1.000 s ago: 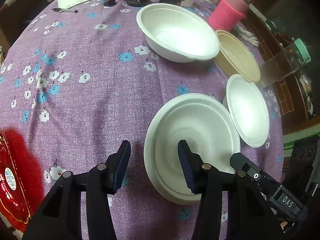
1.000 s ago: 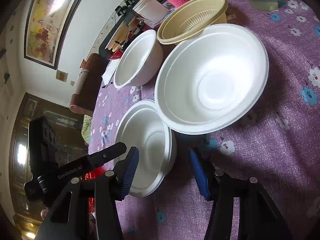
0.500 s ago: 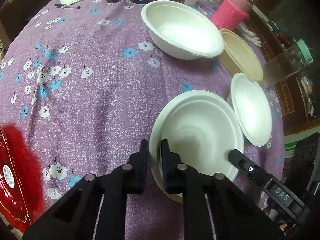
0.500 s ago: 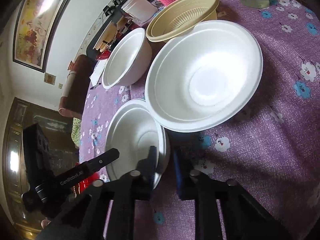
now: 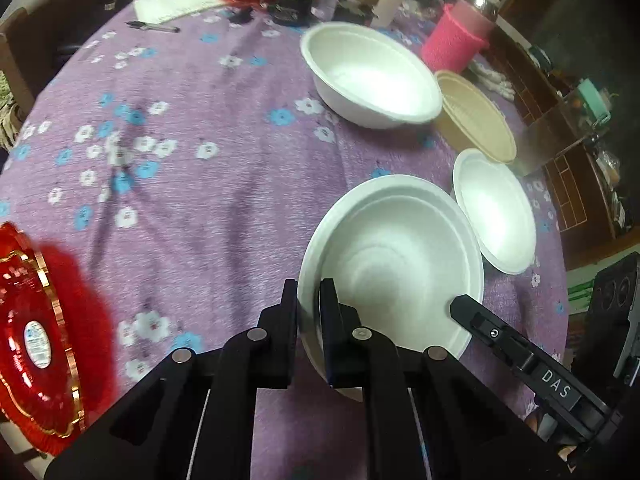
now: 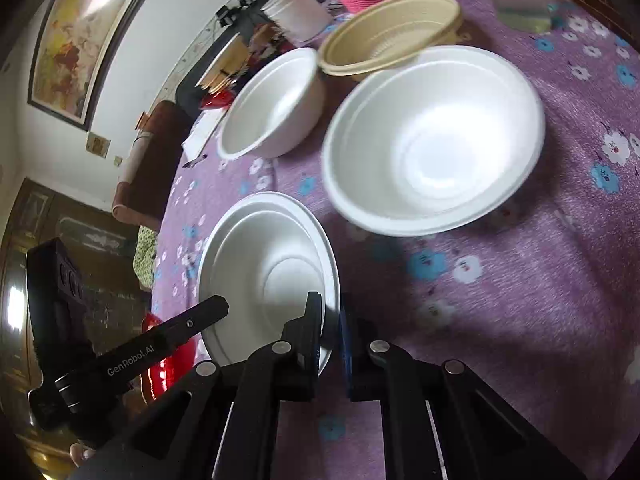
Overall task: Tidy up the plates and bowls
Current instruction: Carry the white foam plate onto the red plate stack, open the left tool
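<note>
While both grippers (image 5: 309,308) (image 6: 330,328) pinch it — bowl (image 5: 400,256) tilted.

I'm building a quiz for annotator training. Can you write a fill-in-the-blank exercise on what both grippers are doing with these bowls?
The left gripper and the right gripper are both shut on the ____ of the shallow white bowl.
The flowered tablecloth is ____ in colour.
The knitted sleeve beside the tan bowl is ____.
Missing words: rim; purple; pink.
</note>
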Tool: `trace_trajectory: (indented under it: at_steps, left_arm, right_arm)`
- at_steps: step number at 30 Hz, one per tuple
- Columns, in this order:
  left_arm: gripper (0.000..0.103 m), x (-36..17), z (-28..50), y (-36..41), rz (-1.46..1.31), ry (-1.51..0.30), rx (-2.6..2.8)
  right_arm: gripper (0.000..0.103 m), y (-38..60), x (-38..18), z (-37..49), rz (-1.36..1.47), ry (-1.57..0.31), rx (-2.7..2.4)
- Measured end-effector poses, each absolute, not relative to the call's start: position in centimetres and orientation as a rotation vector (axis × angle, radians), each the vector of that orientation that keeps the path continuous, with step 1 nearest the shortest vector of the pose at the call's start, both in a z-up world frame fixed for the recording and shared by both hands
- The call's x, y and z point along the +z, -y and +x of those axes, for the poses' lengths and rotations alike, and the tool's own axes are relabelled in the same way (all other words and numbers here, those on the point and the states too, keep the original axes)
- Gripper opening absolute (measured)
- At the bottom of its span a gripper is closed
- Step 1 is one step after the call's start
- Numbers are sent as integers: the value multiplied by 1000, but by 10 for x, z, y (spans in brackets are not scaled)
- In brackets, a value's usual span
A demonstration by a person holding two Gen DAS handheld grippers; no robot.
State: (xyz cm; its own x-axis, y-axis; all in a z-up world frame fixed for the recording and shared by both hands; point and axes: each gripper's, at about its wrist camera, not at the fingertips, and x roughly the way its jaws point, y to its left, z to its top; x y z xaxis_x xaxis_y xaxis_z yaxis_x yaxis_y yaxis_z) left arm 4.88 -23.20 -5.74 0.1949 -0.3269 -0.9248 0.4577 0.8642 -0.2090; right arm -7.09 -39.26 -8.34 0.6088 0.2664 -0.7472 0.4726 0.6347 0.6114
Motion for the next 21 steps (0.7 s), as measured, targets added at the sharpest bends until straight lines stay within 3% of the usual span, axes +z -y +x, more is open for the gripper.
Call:
trace_trajectory:
  at_steps: [13, 21]
  left_arm:
    - [8, 9, 26, 76, -39, -1044, -341]
    - [9, 1, 24, -19, -132, -1035, -165]
  right_arm:
    - [9, 274, -22, -27, 698, -944, 103]
    - [8, 166, -7, 10, 545, -984, 264]
